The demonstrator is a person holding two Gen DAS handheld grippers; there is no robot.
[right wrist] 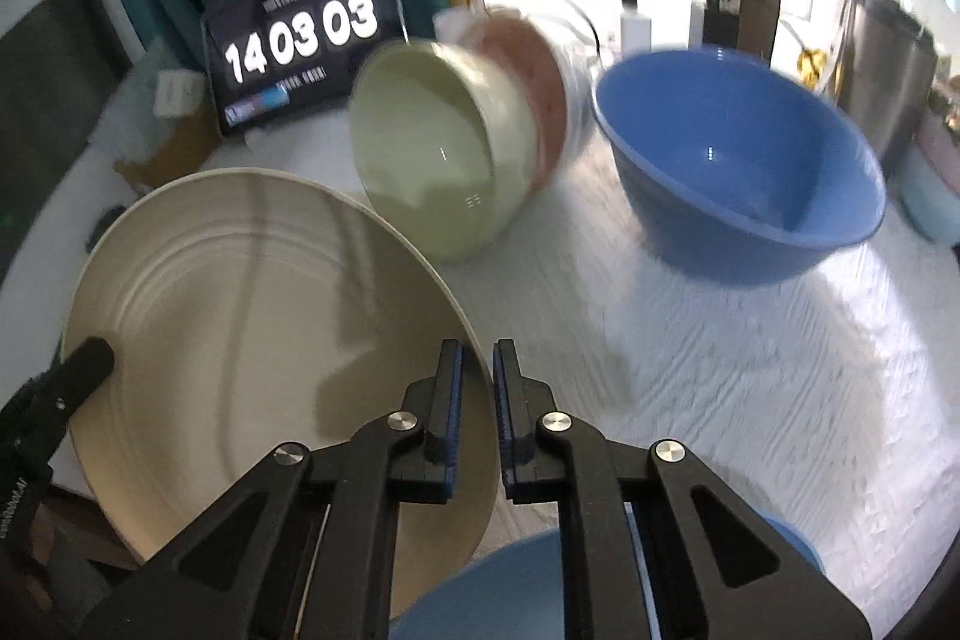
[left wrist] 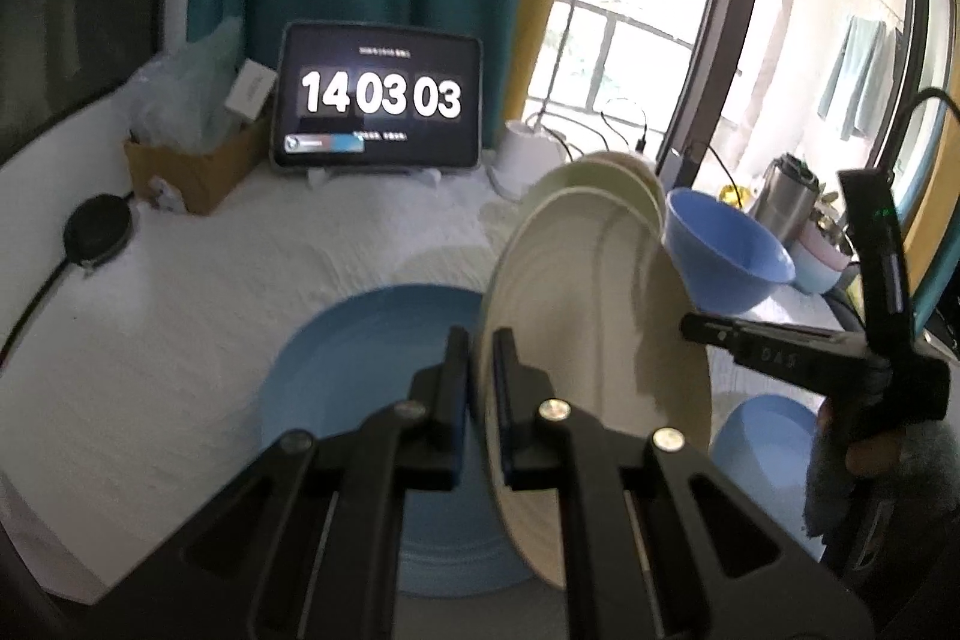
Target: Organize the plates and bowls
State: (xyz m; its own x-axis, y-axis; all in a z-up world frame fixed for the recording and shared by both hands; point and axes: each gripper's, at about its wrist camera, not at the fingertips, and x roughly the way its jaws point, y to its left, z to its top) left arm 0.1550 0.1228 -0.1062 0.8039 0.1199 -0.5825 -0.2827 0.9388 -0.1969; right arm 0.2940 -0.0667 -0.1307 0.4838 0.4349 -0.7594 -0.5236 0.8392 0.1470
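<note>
Each camera sits close behind its own tongs, angled down over the desk (left wrist: 180,292); both views share the cream plate (left wrist: 600,316) (right wrist: 240,316) and the clock tablet (left wrist: 378,100) (right wrist: 300,40) beyond the tongs.

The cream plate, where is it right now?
The cream plate is tilted on edge above the blue plate, pinched by both claws: left claw, right claw. The blue bowl stands behind it.

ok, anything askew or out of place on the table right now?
Yes. The green bowl lies tipped on its side, nested in a pink bowl, mouth facing sideways, beside the upright blue bowl. The cream plate stands steeply tilted, pinched by both tools.
</note>
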